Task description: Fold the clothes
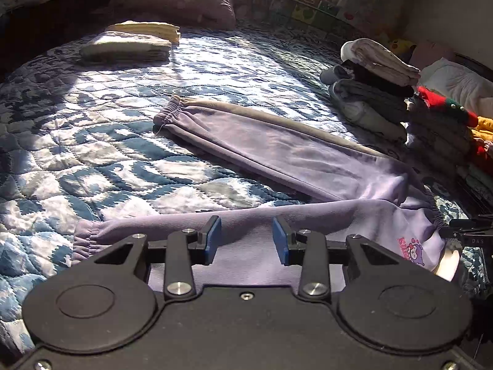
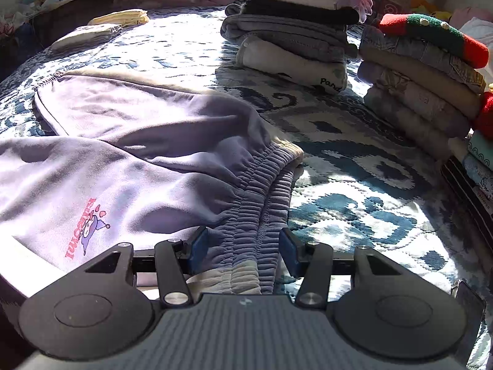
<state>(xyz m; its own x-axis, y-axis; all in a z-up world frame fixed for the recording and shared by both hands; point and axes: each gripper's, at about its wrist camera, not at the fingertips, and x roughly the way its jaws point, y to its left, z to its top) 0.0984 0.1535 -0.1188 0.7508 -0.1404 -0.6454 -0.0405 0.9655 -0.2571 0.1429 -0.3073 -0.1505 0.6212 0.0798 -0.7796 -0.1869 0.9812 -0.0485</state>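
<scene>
While both claws sit low over the lilac sweatpants (image 1: 277,148), nothing is gripped yet. The pants lie spread on the quilted bed (image 1: 92,141), two legs splayed apart in a V w/ cuffs toward the left and waistband (image 2: 262,191) toward the right.

Left claw (image 1: 247,239): jaws well apart, empty, hovering over the nearer leg, approx mid-length. Right claw (image 2: 243,251): jaws also wide, straddling the bunched elastic waistband, pads not yet closed on it.

Step in hand, I'd judge: lining up for the first fold, i.e. bringing one leg over the other.

Next move likely needs the right claw to pinch the near waistband edge, the left to pinch the near leg, then both lift together and lay it onto the far leg, edges matched. Folded stacks (image 2: 292,30) sit further back at right, well apart from the pants.
</scene>
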